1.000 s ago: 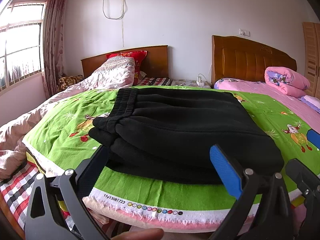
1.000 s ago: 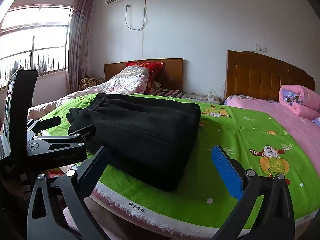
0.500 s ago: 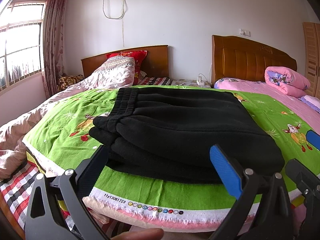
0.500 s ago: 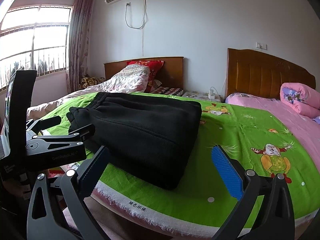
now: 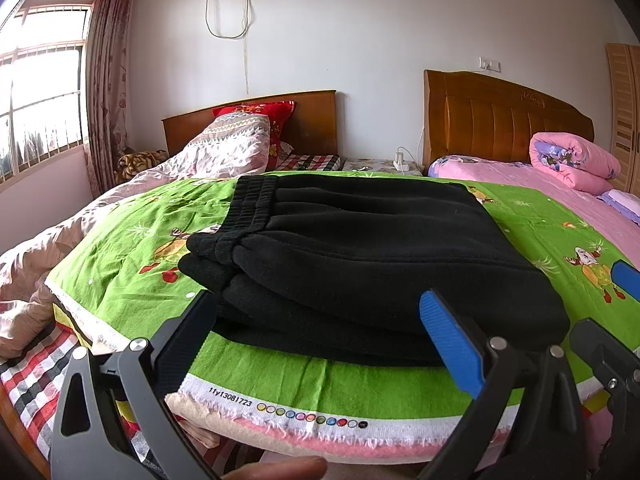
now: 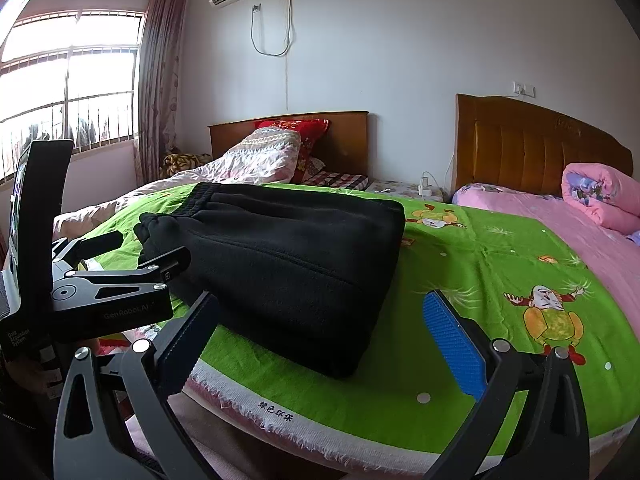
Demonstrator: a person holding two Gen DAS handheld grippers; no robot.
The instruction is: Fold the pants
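Evidently the folding is close to done: the pants (image 5: pixel 360 256) lie as a thick, squared stack of several layers on the green sheet (image 5: pixel 132 264), near the bed's front edge, with the ribbed elastic waistband (image 5: pixel 250 208) turned toward 10 o'clock in the left wrist view and the leg cuffs bunched just below it. The bundle probably sits by the edge so both tools can reach it without leaning over the mattress. The left gripper (image 5: pixel 320 328) hangs just short of the stack at 6 o'clock, jaws spread wide and empty, one black pad at 7 o'clock and one blue ribbed pad at 5 o'clock; neither touches the cloth. The right gripper (image 6: pixel 320 332) is likewise wide and holds nothing, aimed past the bundle's near corner, which sits toward 9 o'clock of its centre. In that view the left tool's body shows at 8 o'clock beside the cuffs. The fabric looks like heavy matte fleece, soft and springy, so the layers bulge at the folds rather than lying flat, and the top layer may creep if nudged. The sheet is thin printed cotton with cartoon figures and a frayed white selvedge (image 5: pixel 280 408) along its near edge, laid over a pink blanket (image 5: pixel 320 444).
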